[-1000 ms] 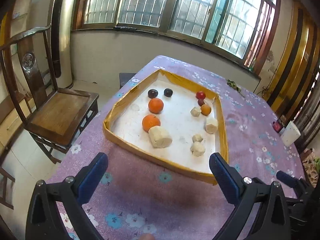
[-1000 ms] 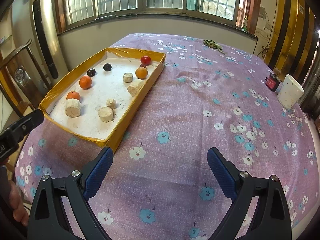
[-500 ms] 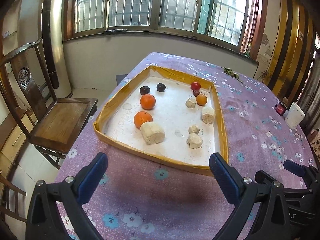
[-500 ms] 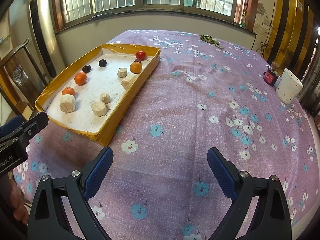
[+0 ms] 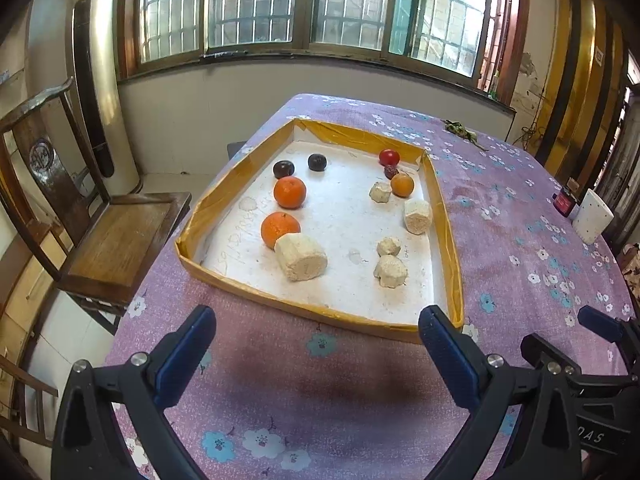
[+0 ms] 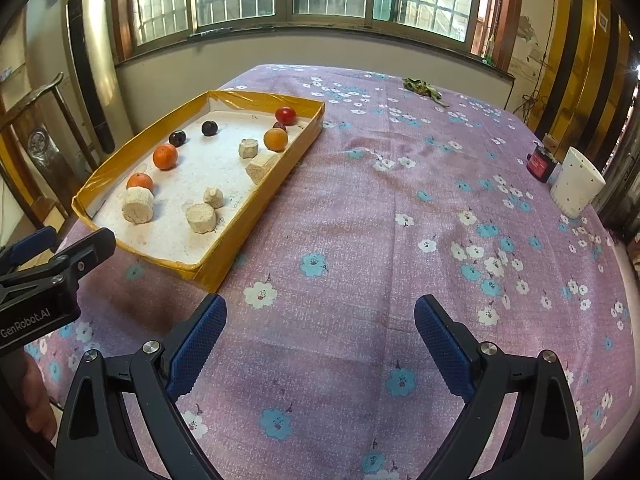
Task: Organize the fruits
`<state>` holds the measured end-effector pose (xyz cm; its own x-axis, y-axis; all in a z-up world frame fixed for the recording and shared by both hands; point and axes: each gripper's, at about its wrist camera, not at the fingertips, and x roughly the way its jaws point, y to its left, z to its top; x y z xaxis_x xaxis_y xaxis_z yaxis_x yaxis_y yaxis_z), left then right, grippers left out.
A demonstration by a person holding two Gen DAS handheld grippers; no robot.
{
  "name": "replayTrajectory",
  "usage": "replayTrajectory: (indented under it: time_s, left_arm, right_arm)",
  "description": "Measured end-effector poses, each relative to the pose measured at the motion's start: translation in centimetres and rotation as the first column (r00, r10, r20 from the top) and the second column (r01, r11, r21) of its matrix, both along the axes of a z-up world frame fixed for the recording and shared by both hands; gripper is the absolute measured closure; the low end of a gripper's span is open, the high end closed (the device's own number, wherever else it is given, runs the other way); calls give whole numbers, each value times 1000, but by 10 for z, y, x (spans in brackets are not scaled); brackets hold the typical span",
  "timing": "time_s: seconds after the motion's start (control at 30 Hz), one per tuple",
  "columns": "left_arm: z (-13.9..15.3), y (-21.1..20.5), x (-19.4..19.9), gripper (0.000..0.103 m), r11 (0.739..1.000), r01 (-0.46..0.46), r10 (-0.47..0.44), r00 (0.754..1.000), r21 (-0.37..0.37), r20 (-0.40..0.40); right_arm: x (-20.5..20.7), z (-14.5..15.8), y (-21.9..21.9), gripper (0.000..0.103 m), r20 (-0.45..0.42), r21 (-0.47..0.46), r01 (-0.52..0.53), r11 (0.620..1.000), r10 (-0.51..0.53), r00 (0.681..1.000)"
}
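The fruits lay loose in the tray (image 5: 320,312) on the surface (image 6: 400,240): two oranges (image 5: 289,192) along the tray's left side, two dark plums (image 5: 283,169) toward its far left corner, a red fruit (image 5: 389,156) and a smaller orange one (image 5: 402,184) by its far right corner, pale blocks (image 5: 301,257) scattered between. Over the last second I had drawn both tools back from the tray; nothing in it had shifted. My left tool (image 5: 316,350) and right tool (image 6: 320,332) hung released, empty. The tray's long axis ran away from me toward the window.
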<state>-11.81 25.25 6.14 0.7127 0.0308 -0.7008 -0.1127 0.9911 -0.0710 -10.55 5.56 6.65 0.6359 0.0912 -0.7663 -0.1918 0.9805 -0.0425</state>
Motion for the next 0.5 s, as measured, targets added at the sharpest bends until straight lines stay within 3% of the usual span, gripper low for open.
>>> replayTrajectory:
  time_s: [0.1,0.37,0.5]
  left_arm:
    - [1,-3,-1,1,999,23,-24,1000,27,20]
    - [-1,-1,1,1,999,48,-48,999,-7,25]
    - [0,-2,0,1,999,49,-49,998,-4,29]
  right_arm:
    - [1,0,-1,7,4,-1,5,1000,-5,1000]
    - [2,-2,1,7,-5,-8,-2,1000,2,1000]
    - [2,-1,0,2,7,-10,4,1000,-4,1000]
